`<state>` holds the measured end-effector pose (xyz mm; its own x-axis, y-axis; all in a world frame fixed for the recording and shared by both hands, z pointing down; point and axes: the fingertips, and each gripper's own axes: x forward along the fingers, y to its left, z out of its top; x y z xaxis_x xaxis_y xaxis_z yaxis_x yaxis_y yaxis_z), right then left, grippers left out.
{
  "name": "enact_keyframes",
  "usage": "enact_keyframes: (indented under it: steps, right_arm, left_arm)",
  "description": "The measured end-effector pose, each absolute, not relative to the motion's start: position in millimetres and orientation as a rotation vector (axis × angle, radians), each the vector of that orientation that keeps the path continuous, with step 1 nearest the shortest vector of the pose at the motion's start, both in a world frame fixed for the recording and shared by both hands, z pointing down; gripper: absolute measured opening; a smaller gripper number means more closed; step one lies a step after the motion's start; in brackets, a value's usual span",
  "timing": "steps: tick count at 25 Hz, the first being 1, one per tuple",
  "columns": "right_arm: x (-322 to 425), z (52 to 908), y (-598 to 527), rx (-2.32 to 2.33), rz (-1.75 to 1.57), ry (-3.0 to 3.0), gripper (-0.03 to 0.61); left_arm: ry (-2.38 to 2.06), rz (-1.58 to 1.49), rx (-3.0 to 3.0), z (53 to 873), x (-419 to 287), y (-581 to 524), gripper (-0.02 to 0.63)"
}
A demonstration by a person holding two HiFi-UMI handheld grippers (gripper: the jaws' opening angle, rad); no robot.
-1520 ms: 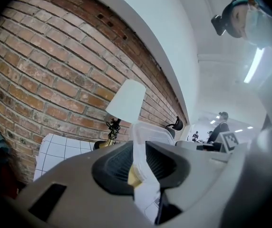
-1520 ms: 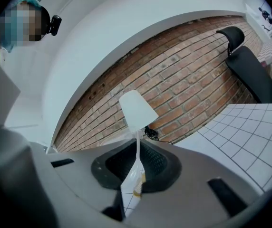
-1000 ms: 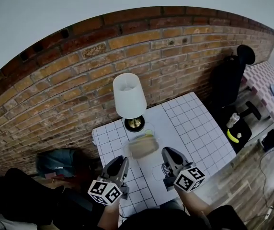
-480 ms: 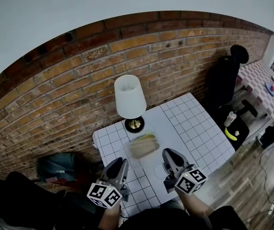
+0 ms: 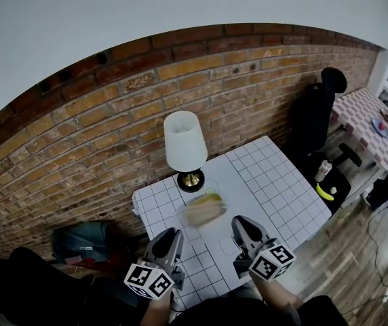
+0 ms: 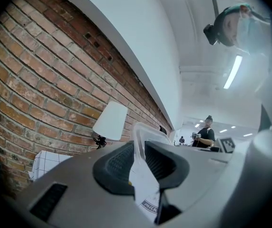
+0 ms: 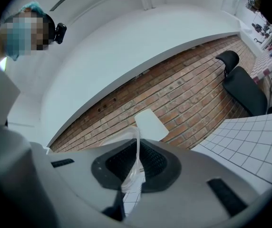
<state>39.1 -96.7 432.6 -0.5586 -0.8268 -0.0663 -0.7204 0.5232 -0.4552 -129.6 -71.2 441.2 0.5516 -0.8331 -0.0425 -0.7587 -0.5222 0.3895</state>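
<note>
Brickwork (image 5: 99, 114) fills the back, with a white gridded table (image 5: 275, 182) against it. A black chair (image 5: 313, 114) stands off the table's right edge and a white-shaded lamp (image 5: 184, 141) sits at its rear edge. Over the table's middle is a clear plastic container (image 5: 204, 209). Only the head view shows the tan food inside, blurred. Each gripper view shows just the thin rim edge-on, pinched by the left gripper (image 6: 138, 163) and the right gripper (image 7: 136, 163). The lamp looks smaller in both than 1.5 s ago.
</note>
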Motion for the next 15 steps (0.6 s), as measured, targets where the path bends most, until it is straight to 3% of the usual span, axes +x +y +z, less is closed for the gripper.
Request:
enact_keyframes:
  steps: [15]
  right_arm:
    - [40.9,429.1,-84.5,-1.331,-0.524,2.478,0.018]
  left_arm:
    - [-1.293,-0.329,2.479,440.2,-127.7,-60.1,0.078]
